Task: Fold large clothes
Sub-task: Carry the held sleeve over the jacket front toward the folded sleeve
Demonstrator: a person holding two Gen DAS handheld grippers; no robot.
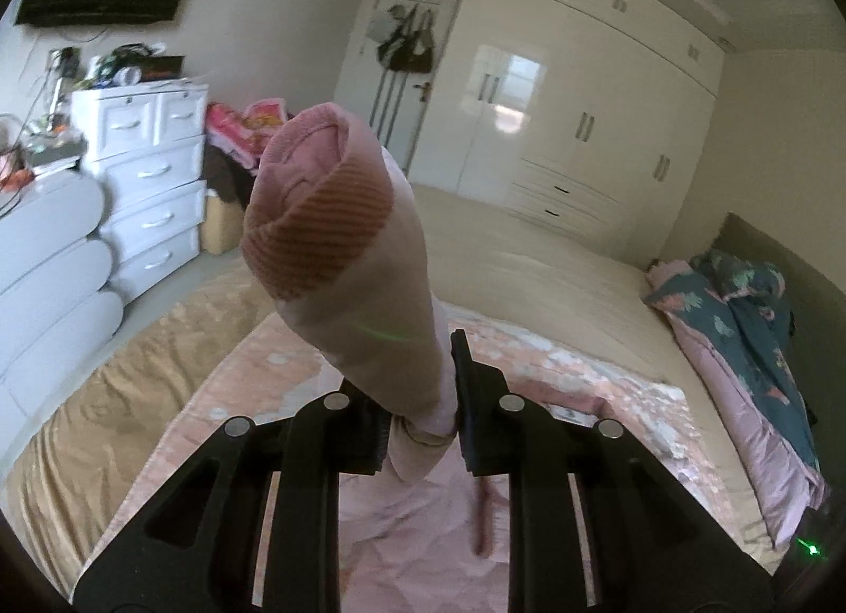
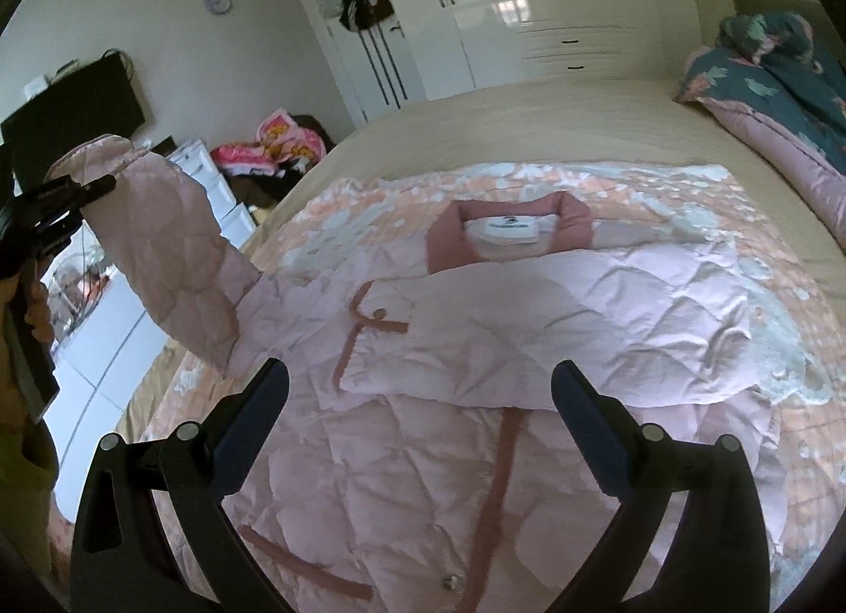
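Left tool point(image 1: 417, 433) clamped on raised sleeve point(image 1: 338, 222), right tool point(image 2: 420, 391) spread apart over quilted jacket point(image 2: 476, 349), bed point(image 2: 529, 121) bare beyond collar.

The left black plastic two-finger gripper point(image 1: 417, 417) has angular linkage arms with round silver pivot pins and ribbed inner pads; the right black plastic two-finger gripper point(image 2: 420, 401) matches, with dark blue-tinted fingers point(image 2: 592, 417); the bare-skinned left hand point(image 2: 37, 314) wraps a dark handle.
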